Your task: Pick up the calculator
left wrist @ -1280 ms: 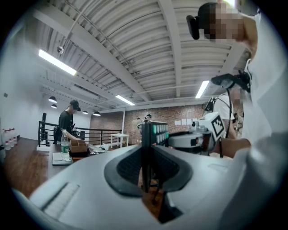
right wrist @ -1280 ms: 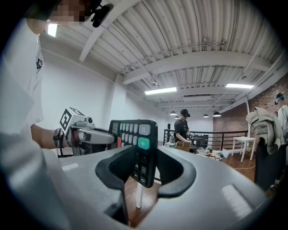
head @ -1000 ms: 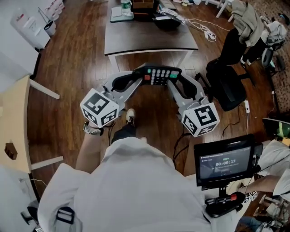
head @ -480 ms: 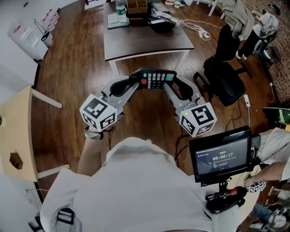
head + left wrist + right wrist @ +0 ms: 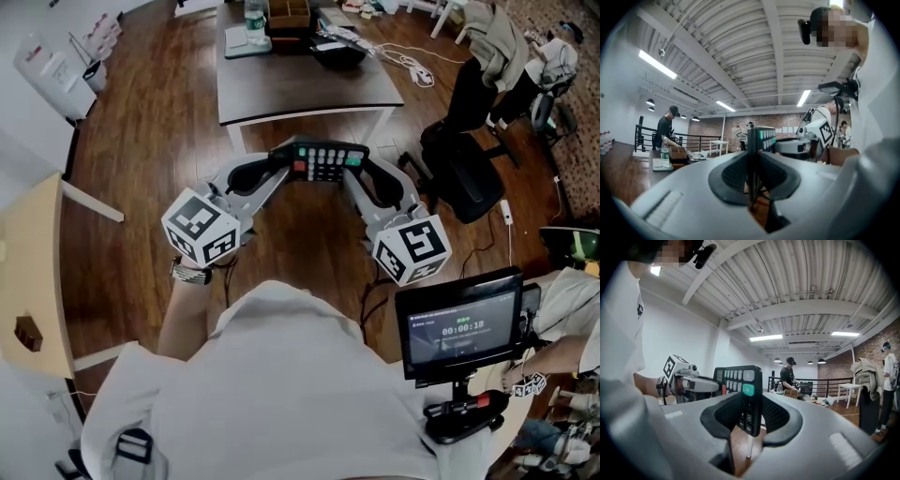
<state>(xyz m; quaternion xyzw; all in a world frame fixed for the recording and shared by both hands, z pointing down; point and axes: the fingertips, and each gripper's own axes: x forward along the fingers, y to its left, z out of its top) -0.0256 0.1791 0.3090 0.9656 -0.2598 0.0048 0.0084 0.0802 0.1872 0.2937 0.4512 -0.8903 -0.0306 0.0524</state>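
Observation:
The black calculator [image 5: 324, 159], with pale keys plus red and green ones, hangs level in the air above the wooden floor, in front of the table. My left gripper [image 5: 291, 161] is shut on its left end; in the left gripper view the calculator [image 5: 751, 150] stands edge-on, pinched between the pads. Its right end lies between the jaws of my right gripper [image 5: 360, 161], which have just been closing. In the right gripper view the keypad [image 5: 741, 380] slants across the gap of the right gripper [image 5: 751, 423], and those jaws stand wider than the left ones.
A dark table [image 5: 309, 89] stands just beyond, carrying a bottle, a box and cables. A black office chair [image 5: 464, 159] is at the right, and a screen on a stand [image 5: 459, 323] at the lower right. A pale wooden shelf [image 5: 28, 272] is at the left. A person in dark clothes [image 5: 789, 373] stands by the table.
Both grippers and the calculator have shifted a little together and keep the same pose to each other. The calculator stays held at its left end.

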